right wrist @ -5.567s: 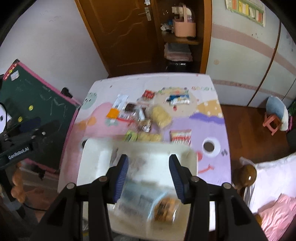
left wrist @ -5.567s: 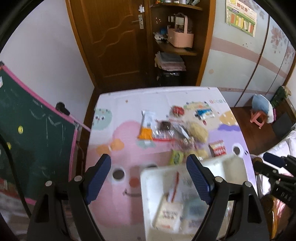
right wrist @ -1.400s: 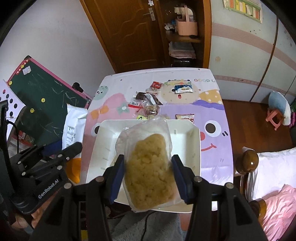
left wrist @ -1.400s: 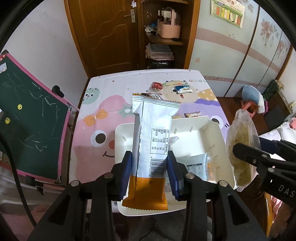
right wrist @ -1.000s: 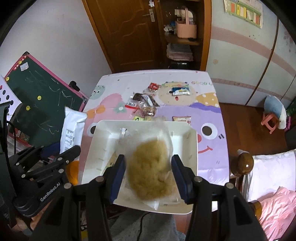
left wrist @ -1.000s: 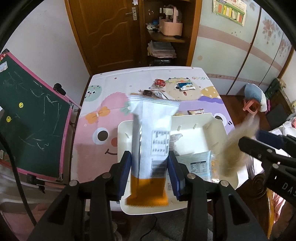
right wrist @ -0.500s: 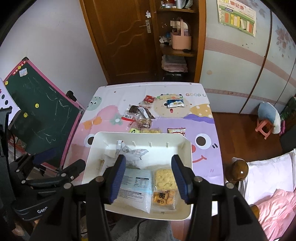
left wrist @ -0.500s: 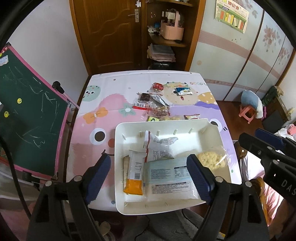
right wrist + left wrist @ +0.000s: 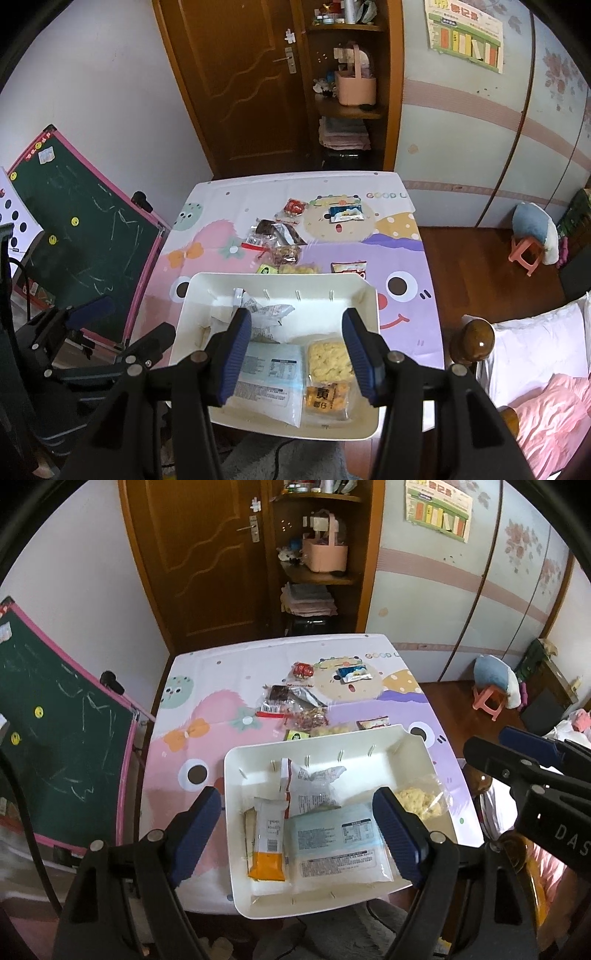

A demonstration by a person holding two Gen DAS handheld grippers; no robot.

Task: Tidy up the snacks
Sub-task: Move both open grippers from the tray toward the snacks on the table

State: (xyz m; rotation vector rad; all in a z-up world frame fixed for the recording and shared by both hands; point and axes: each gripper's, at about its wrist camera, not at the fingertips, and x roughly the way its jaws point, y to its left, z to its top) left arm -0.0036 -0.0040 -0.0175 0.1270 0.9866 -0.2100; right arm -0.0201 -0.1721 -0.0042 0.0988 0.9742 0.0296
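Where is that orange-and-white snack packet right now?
In the left wrist view, the orange-and-white packet lies in the white tray, at its near-left part, just left of the big pale blue packet.

One white bin at six o'clock holds five snack packets, about eight more packets lie on one table toward twelve o'clock, and two grippers hang above.
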